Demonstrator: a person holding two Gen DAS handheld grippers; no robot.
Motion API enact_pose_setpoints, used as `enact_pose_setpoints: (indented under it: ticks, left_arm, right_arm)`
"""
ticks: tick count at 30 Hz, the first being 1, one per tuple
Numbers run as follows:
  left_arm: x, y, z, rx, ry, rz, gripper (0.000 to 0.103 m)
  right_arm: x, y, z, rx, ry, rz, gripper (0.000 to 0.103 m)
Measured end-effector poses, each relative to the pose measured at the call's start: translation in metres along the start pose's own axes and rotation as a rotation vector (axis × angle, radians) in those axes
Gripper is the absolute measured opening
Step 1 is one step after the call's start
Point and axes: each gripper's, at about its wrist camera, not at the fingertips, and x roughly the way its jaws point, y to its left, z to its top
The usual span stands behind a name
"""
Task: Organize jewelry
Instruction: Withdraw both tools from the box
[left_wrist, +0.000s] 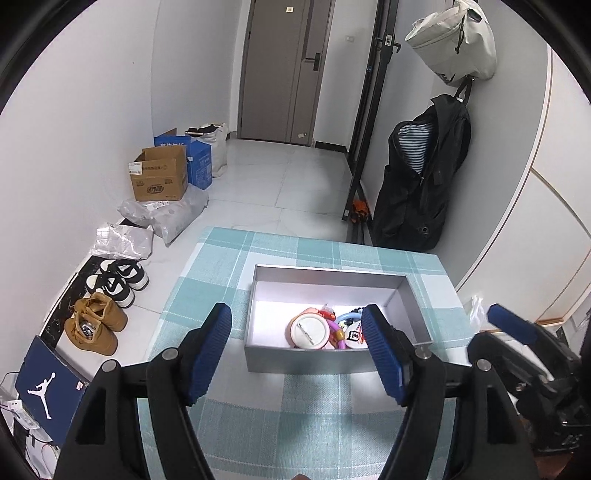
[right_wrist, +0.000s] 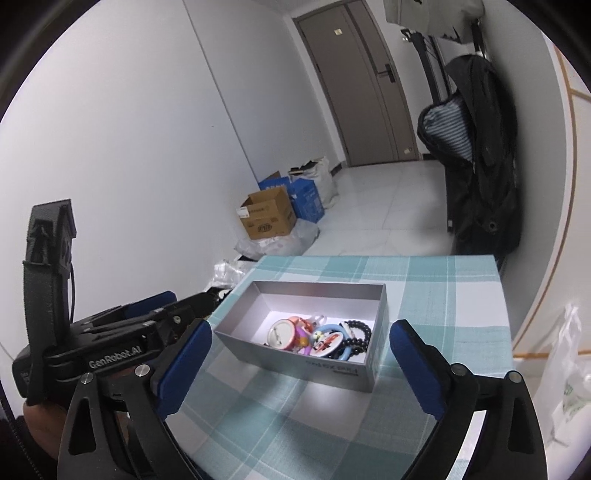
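Observation:
A grey open box (left_wrist: 328, 275) (right_wrist: 295, 363) stands on the teal checked tablecloth (left_wrist: 310, 417) (right_wrist: 436, 295). In its near end lies a pile of jewelry: round badges (left_wrist: 309, 332) (right_wrist: 282, 334), a pink and purple piece (right_wrist: 303, 334), a light blue ring (left_wrist: 347, 317) (right_wrist: 345, 354) and a black bead bracelet (right_wrist: 360, 332). My left gripper (left_wrist: 299, 352) is open and empty, held above the cloth just before the box. My right gripper (right_wrist: 301, 363) is open and empty, to the right of the left one; its blue finger (left_wrist: 511, 323) shows in the left wrist view.
The table's far edge drops to a white tiled floor. Cardboard boxes (left_wrist: 160, 177) (right_wrist: 267, 216), plastic bags (left_wrist: 166, 214) and shoes (left_wrist: 98, 321) line the left wall. A black coat (left_wrist: 421, 173) (right_wrist: 480, 166) hangs at the right. A white plastic bag (right_wrist: 569, 376) lies at the table's right.

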Motion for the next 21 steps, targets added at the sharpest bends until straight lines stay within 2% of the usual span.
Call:
enact_pose_setpoints:
  ticks: [21]
  left_arm:
    - [-0.0069, -0.0014, -0.008, -0.003, -0.008, 0.015, 0.069]
  right_arm:
    - [-0.0102, -0.0067, -0.0061, 0.023, -0.006, -0.032, 0.1]
